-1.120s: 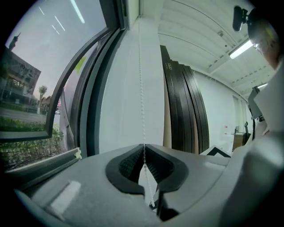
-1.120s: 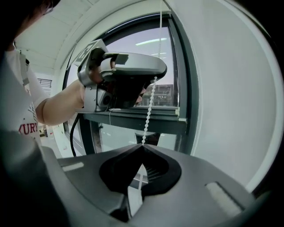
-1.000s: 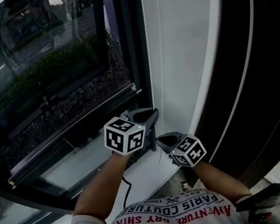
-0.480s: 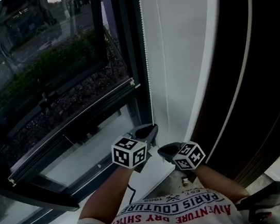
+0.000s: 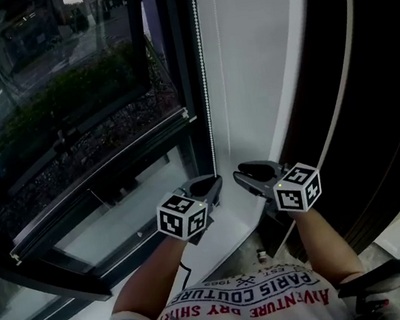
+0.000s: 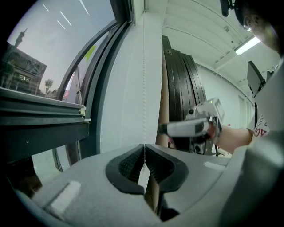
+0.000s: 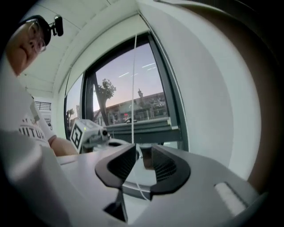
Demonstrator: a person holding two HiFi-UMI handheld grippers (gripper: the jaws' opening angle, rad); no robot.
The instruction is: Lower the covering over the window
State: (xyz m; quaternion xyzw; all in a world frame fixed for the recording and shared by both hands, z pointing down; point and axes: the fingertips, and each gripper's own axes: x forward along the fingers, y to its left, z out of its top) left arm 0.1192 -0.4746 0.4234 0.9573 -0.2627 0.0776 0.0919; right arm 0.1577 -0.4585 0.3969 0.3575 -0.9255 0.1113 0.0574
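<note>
Pinches the thin white bead cord [image 6: 143, 88] with the grey left gripper [image 6: 143, 151], both pads pressed tight together on it, the cord running straight up from the grip. Holds the grey right gripper [image 7: 142, 154] just to the right of that cord, at about the same height. Jaws there spread apart, having just been opening, with a second thin white strand [image 7: 134, 88] hanging down in the gap, close to one pad and not squeezed. Carries a white cube with black squares [image 5: 182, 216] on the back of each gripper, below the cord's low end. Shows the window's covering, a dark see-through roller blind [image 5: 62, 86], to the left of the cord, pulled only part of the way down the glass. Ends in a long dark bottom bar [image 5: 99, 182] with a small white cap [image 5: 185, 113] at the end nearest the cord. Leaves a strip of brighter bare glass [image 5: 119, 220] under that bar, left of the cord. Has a tall dark window post [image 5: 177, 47] right beside the cord on its left, and a plain white wall strip [image 5: 265, 49] behind the cord and to its right. Further right of the cord, tall dark panels [image 5: 376, 92]. Below the cord's low end, a white sill [image 5: 223, 238], a bare arm [image 5: 150, 275] behind each gripper, and a white shirt with red letters [image 5: 243, 298].
</note>
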